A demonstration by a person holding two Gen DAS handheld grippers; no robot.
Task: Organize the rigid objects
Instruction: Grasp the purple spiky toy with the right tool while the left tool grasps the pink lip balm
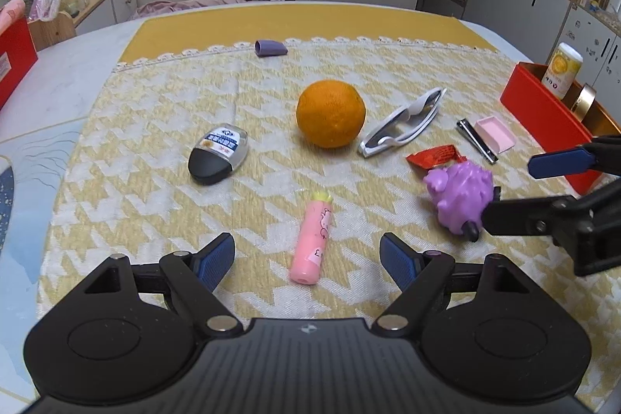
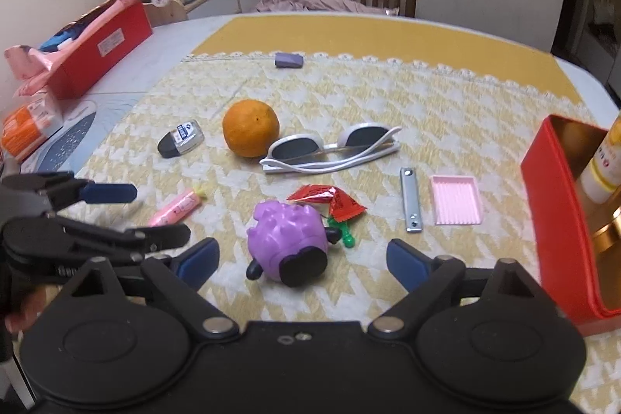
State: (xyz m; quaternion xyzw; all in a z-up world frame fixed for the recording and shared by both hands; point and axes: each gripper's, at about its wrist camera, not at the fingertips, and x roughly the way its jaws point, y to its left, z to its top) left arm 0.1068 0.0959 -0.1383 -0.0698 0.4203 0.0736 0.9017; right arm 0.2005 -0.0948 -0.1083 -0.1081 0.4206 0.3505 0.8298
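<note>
The purple toy [image 2: 285,243] is round and bumpy, with small black feet and a black patch on its near side. It sits on the yellow and white cloth [image 2: 427,111], right between the blue pads of the right claw [image 2: 302,260]. That claw is spread wide and its pads do not touch the toy. A red wrapper [image 2: 330,198] and a little green stick [image 2: 343,233] lie just beside the toy, at about 1 o'clock from it.

The left claw [image 1: 306,258] is spread wide too. The bottom end of the pink tube [image 1: 310,247] lies between its pads, and they do not touch it. The tube is smooth and pink with a yellow cap.

From the toy, the orange [image 2: 250,132] is at 11 o'clock and the white sunglasses [image 2: 330,150] at 12 o'clock. The silver nail clipper [image 2: 410,198] and the small pink tray [image 2: 456,198] are at 2 o'clock. The red box [image 2: 551,220] stands at 3 o'clock, at the right edge of the cloth, open on top. There is bare cloth between the toy and the box. A small purple block [image 2: 288,60] lies far off by the lace edge.
</note>
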